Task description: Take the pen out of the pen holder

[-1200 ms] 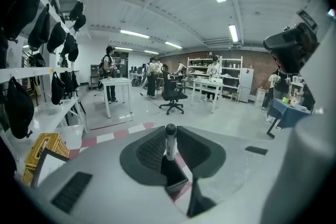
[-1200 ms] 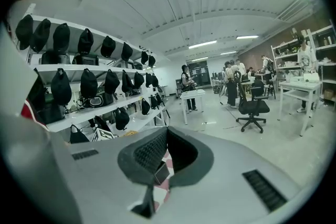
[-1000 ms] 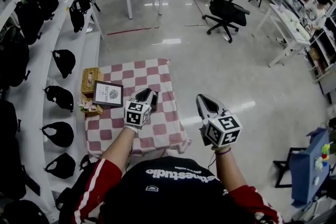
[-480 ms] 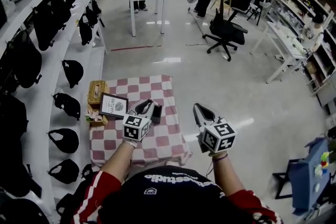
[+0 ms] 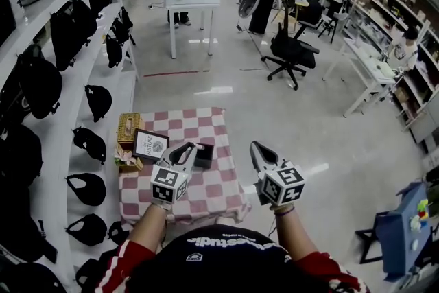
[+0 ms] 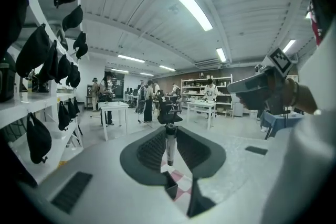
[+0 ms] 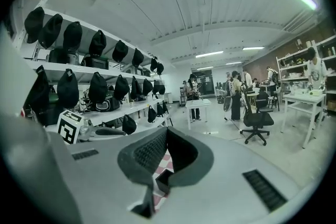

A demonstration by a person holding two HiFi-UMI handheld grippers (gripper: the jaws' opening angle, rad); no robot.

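Since a second ago your left gripper (image 5: 191, 147) has drawn back from the pen holder (image 5: 203, 156), which now stands uncovered just beside its tips on the red-and-white checked tablecloth (image 5: 212, 189). Your left gripper view shows its jaws clamped on the pen (image 6: 169, 147), which stands upright between them, its lower end clear above the black holder and the checks. Your right gripper (image 5: 255, 145) hangs past the table's right edge, well apart from the holder, with its jaws brought together and nothing between them.

At the cloth's left edge you have a framed sign (image 5: 149, 144) leaning upright; the one word you can read on it is "NATURE", and the smaller lines are too small to tell. A wicker basket (image 5: 128, 125) sits just behind it. Each gripper's cube carries black-and-white square markers. White lettering on your black shirt (image 5: 212, 241) appears upside down; only "studio" can be made out.
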